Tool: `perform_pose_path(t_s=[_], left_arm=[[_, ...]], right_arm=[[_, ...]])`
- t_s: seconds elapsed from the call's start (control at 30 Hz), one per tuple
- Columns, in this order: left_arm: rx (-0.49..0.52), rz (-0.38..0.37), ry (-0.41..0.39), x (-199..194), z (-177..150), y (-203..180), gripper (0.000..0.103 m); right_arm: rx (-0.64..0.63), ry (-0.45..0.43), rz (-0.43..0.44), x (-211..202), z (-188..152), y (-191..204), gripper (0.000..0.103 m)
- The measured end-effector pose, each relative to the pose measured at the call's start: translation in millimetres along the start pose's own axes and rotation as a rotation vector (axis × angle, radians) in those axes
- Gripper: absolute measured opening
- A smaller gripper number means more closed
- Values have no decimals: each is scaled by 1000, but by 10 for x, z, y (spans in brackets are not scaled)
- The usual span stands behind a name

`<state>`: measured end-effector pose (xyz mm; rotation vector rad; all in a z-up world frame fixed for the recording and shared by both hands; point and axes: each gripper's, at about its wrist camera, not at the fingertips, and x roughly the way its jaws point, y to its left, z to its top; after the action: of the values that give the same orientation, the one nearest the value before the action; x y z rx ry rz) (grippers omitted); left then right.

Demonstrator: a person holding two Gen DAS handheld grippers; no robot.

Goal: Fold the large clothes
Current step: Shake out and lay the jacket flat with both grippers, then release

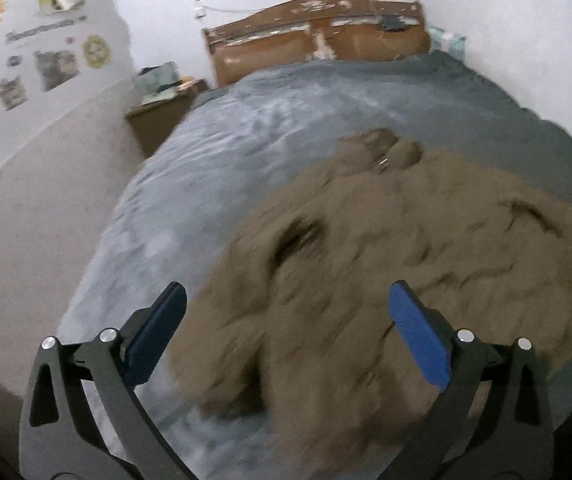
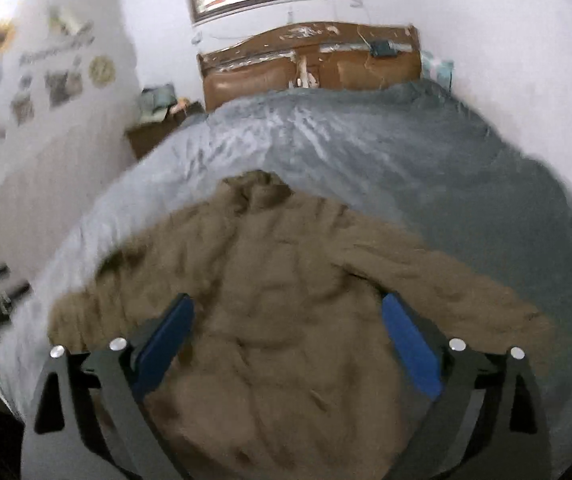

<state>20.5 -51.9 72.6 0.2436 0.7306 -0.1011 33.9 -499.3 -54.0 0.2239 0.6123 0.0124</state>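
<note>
— So where does the brown jacket (image 2: 286, 320) lie?

— Spread flat on the bed (image 2: 366, 144), collar toward the headboard (image 2: 310, 64) at twelve o'clock, hem nearest the person; its long axis runs twelve to six.

— And the jaws?

— Both wide, holding nothing. The right gripper (image 2: 290, 336) hovers over the jacket's middle, one sleeve stretching out toward three o'clock. The left gripper (image 1: 286, 332) hangs nearer the jacket's left sleeve and edge, so that hand likely takes that side.
</note>
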Motion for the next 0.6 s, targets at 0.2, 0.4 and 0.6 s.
perform_pose_path(t_s=[0.2,0.4,0.6], left_arm=[[142,54,-28,867,52,-728,100],[275,10,71,1355,-648,-905,100],[217,25,146,1511,-832,-636,100]], right_arm=[[-88,24,-50,937,-230,292,96],[-67,202,-30,1454,-641,75,96],[-88,382,-121,1645,-1034,-112,96]])
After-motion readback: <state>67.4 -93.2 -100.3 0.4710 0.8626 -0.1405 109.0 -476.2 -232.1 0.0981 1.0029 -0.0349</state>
